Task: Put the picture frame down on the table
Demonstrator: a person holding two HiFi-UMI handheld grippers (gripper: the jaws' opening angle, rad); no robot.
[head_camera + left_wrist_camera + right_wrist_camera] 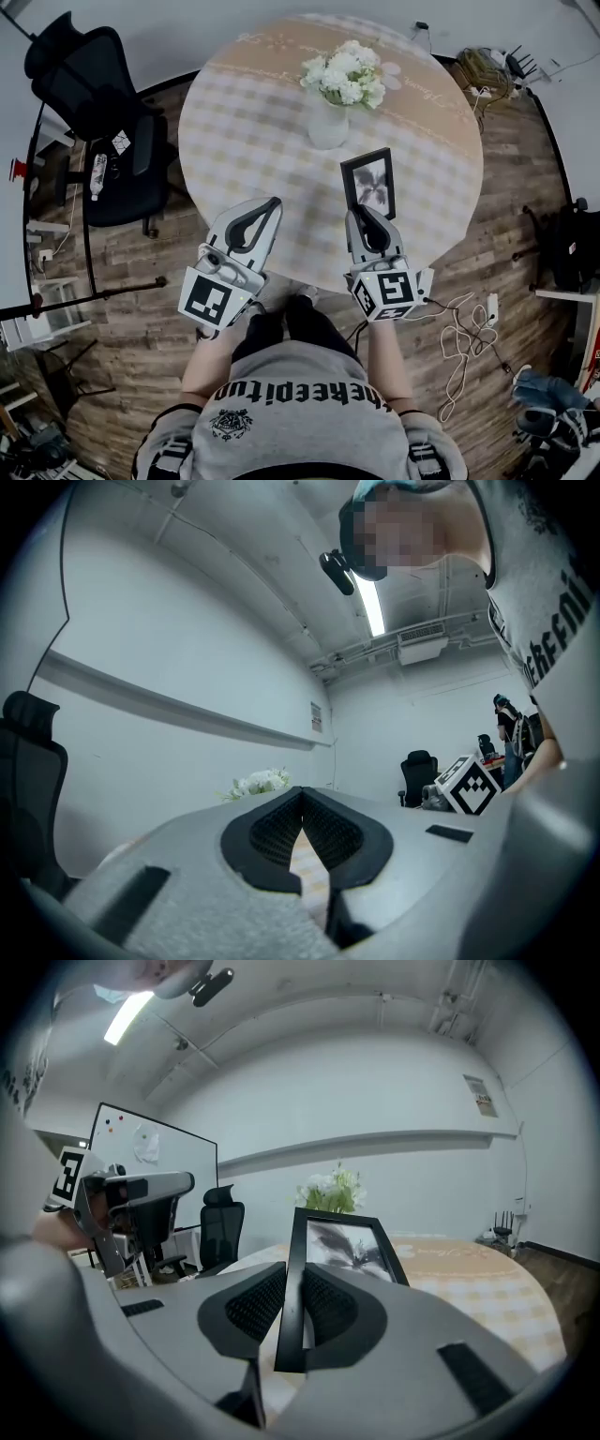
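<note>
Count: one frame point(368, 183), one vase point(328, 127) of flowers, one round worktop point(234, 122), two hand-held grippers. Your right hand-held gripper point(362, 214) is clamped on the frame's left edge. The frame is roughly upright over the near-right part of the worktop, near the vase. Can't tell if its base touches. Your left hand-held gripper point(270, 204) is closed on nothing, tips over the near edge. There's bare cloth left and right of the frame.
</note>
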